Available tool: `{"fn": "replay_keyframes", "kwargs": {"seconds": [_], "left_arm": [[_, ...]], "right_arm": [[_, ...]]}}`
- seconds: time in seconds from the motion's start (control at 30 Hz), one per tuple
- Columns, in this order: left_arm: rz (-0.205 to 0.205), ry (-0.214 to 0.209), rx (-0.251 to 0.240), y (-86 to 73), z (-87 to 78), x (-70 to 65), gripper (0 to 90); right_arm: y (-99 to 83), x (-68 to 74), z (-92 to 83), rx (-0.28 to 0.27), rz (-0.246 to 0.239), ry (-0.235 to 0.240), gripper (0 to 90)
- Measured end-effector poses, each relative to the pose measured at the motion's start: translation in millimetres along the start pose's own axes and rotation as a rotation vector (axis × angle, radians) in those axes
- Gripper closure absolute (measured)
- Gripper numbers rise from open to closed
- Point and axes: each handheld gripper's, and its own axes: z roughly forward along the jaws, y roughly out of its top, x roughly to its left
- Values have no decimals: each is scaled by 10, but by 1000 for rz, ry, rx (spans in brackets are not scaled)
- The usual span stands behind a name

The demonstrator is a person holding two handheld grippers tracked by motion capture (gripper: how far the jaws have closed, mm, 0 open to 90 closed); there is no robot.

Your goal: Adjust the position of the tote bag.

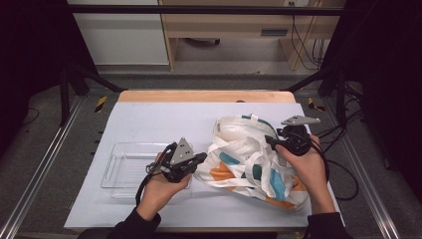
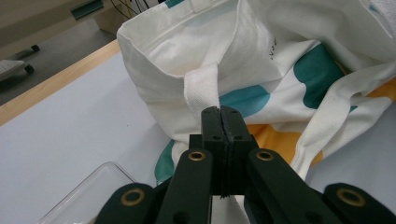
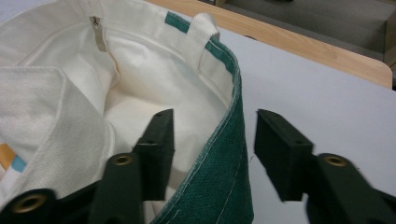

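A white tote bag point(image 1: 249, 157) with teal and orange patches lies crumpled at the centre right of the high view, on the pale desk point(image 1: 149, 119). The left gripper point(image 1: 199, 159), at lower centre of that view, meets the bag's left edge; in the left gripper view its jaws are pressed fully together, and a sliver of white seems pinched between them, though that is hard to confirm. The right gripper point(image 3: 212, 154) straddles the bag's green-edged rim point(image 3: 229, 154), jaws apart on either side and not touching it. A clear plastic tray point(image 1: 117, 169) sits left of the bag.
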Motion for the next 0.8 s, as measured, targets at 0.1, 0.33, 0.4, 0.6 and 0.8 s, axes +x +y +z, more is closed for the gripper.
{"fn": "replay_keyframes", "kwargs": {"seconds": [0.1, 0.33, 0.4, 0.6, 0.8], "left_arm": [[4, 2, 7, -9, -8, -13, 895], [5, 1, 24, -50, -9, -31, 881], [3, 2, 18, -44, -20, -33, 863], [3, 22, -29, 25, -58, -54, 684], [43, -23, -45, 194, 72, -130, 554]], "right_arm": [[-25, 27, -19, -8, -22, 0, 663], [-107, 84, -208, -62, -60, 46, 861], [-133, 108, -255, -74, -64, 68, 865], [-147, 223, -364, -87, -95, 115, 866], [-135, 302, -423, -85, -116, 138, 866]]}}
